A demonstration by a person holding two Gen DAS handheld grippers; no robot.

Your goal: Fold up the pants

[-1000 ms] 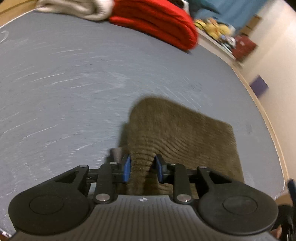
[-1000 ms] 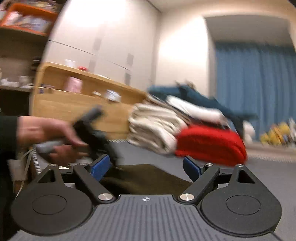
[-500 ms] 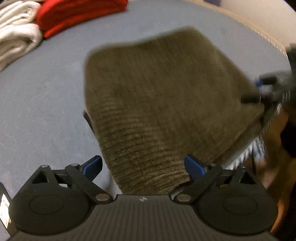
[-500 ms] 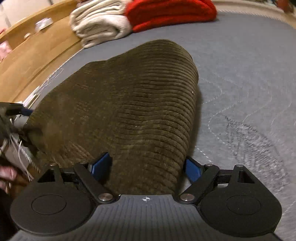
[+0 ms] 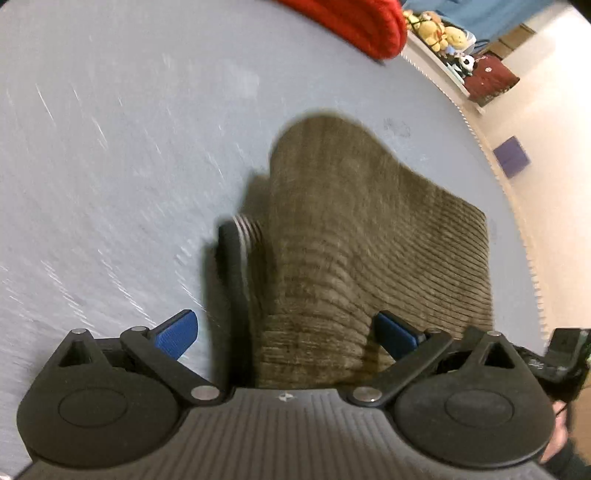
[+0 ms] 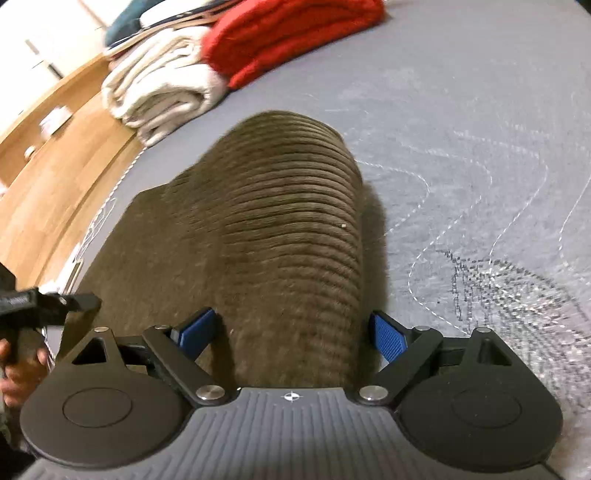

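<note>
Brown corduroy pants [image 5: 351,229] lie folded on the grey mattress [image 5: 110,147], with a raised hump of cloth running away from both cameras. My left gripper [image 5: 286,332] straddles the near end of that hump; its jaws are opening and the blue pads stand clear of the cloth. A dark waistband edge [image 5: 231,266] shows beside the hump. In the right wrist view the pants [image 6: 288,221] rise between the pads of my right gripper [image 6: 291,334]. Its jaws are closing, and the pads do not press the cloth.
A red blanket [image 6: 288,33] and cream folded towels [image 6: 162,88] are stacked at the far end of the mattress [image 6: 480,129]. A wooden headboard shelf [image 6: 55,166] runs along the left. A hand [image 6: 18,365] holds the other gripper there. Stuffed toys [image 5: 436,29] sit beyond the bed.
My left gripper was shut on the fold and has let go, its jaws now wide. My right gripper swung down from facing the room to straddle the pants.
</note>
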